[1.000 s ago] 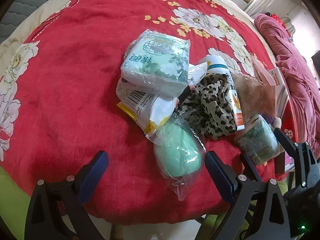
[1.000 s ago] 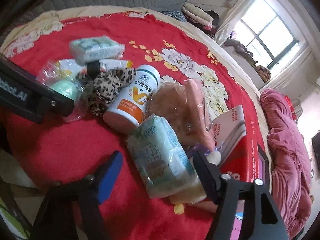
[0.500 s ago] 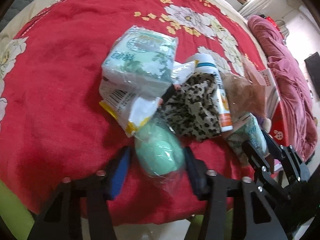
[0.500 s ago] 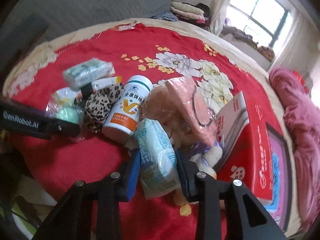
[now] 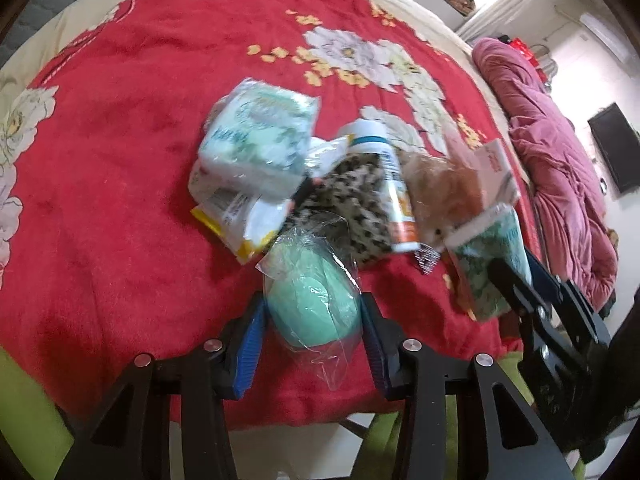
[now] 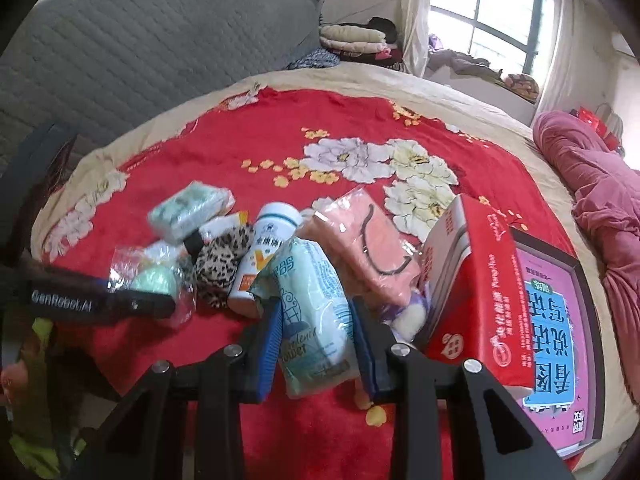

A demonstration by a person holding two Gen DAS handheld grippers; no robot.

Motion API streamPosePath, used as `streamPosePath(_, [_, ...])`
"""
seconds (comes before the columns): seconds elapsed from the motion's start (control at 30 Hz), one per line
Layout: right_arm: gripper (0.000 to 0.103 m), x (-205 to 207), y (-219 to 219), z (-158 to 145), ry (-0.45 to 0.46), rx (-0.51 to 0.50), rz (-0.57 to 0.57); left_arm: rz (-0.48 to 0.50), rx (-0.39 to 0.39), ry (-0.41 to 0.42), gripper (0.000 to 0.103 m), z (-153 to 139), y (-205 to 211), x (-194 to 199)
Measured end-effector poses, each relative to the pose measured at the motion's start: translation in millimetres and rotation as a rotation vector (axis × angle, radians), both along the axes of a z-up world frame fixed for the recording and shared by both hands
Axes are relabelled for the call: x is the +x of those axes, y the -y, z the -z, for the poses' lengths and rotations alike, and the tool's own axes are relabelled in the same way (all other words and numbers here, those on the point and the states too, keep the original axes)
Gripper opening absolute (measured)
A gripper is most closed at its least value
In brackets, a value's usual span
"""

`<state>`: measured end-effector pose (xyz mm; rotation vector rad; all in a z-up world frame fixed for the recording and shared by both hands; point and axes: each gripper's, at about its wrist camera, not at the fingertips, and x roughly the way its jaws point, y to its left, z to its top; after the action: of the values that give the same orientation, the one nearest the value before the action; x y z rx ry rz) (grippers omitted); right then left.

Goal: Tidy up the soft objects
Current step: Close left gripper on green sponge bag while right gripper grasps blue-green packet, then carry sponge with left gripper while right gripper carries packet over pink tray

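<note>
left tool [image 5: 311, 322] clamps bagged green sponge [image 5: 314, 308]: light, squashy, slippery film, grip mid-body | right tool [image 6: 318, 334] pinches tissue pack [image 6: 316, 312]: soft, probably lifted off bed [image 6: 180, 152]

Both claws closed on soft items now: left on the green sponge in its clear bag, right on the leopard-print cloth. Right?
Not quite. The right claw is closed on the pale green tissue pack, not the leopard-print cloth, which lies untouched in the pile; the right wrist view shows it. The left claw does grip the bagged green sponge.
</note>
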<state>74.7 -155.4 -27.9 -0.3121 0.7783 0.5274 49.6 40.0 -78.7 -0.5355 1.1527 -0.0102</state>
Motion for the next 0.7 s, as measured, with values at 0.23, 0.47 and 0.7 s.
streamPosePath(0.23, [0.034,0,18,-18,0.007,0.058,0.054,0.051,0.017,0.053,0.047,-22,18,-7])
streamPosePath(0.47, [0.034,-1,47,-43,0.016,0.123,0.134,0.097,0.054,0.116,0.047,-51,41,-5])
streamPosePath(0.7, [0.034,-5,90,-66,0.027,0.184,0.241,0.197,0.088,0.185,0.047,-83,87,1])
